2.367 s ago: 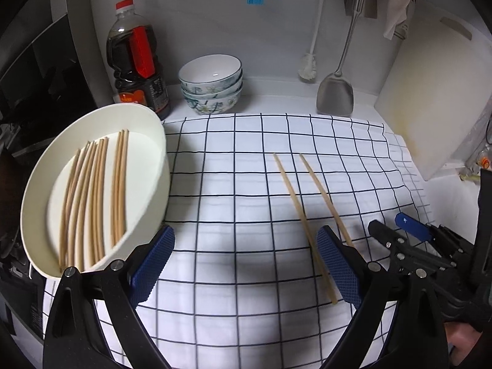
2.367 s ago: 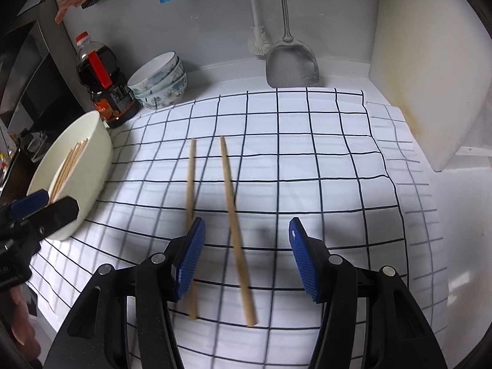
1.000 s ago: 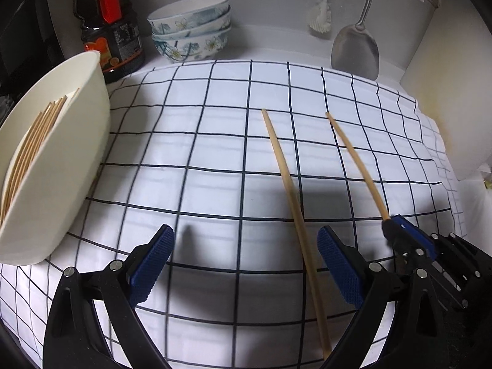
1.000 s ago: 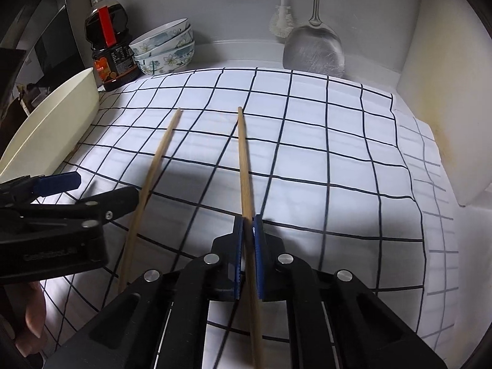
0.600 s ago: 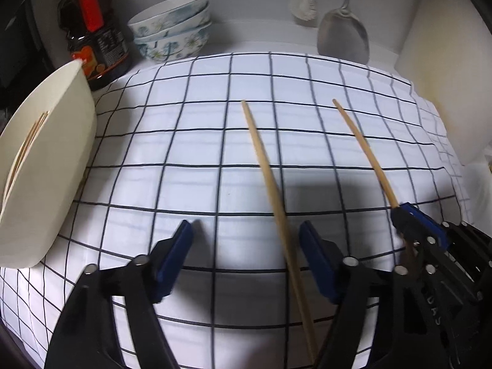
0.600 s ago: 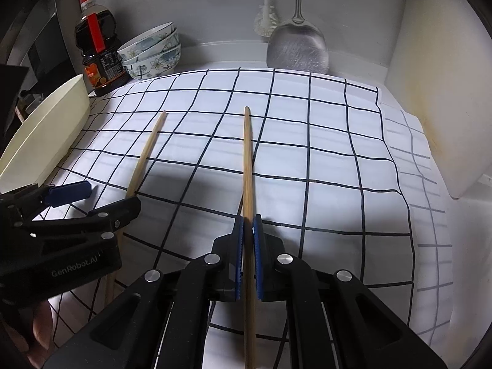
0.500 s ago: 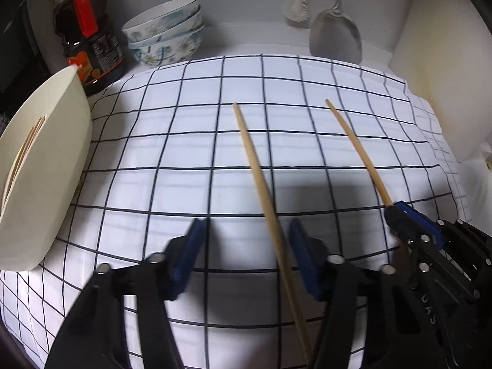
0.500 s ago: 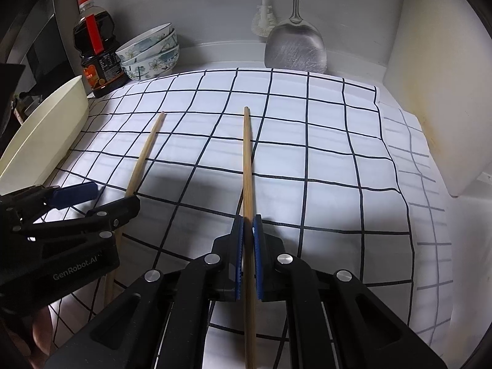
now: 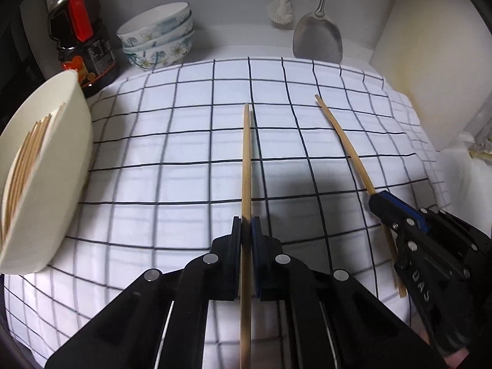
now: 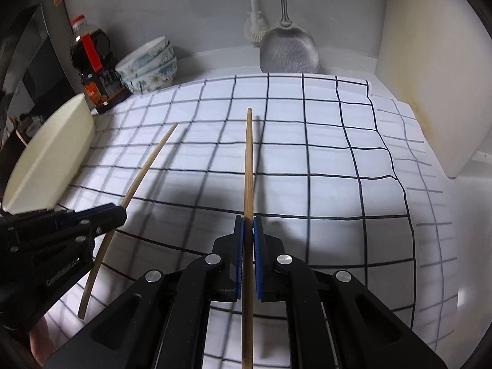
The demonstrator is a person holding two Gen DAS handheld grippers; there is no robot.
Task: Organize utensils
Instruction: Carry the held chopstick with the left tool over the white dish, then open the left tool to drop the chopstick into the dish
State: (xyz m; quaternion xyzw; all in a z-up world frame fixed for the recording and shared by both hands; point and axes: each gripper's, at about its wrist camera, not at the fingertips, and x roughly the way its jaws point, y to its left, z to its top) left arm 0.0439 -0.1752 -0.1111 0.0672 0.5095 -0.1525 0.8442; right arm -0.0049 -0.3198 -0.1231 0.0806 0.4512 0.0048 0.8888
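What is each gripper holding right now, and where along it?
Left gripper and right gripper each clamp one chopstick toward its near end.

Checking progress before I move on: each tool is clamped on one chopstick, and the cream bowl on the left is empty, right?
Not quite. The cream bowl isn't empty: the left wrist view shows several chopsticks lying in it. Each tool does clamp one chopstick.

The middle and right side of the checked cloth (image 9: 172,184) lie open. A cream dish (image 9: 58,166) blocks its left edge; a dark bottle (image 9: 83,37), stacked bowls (image 9: 160,37) and a metal spatula (image 9: 318,40) line the back edge, and a white board (image 9: 430,70) stands at the back right corner.
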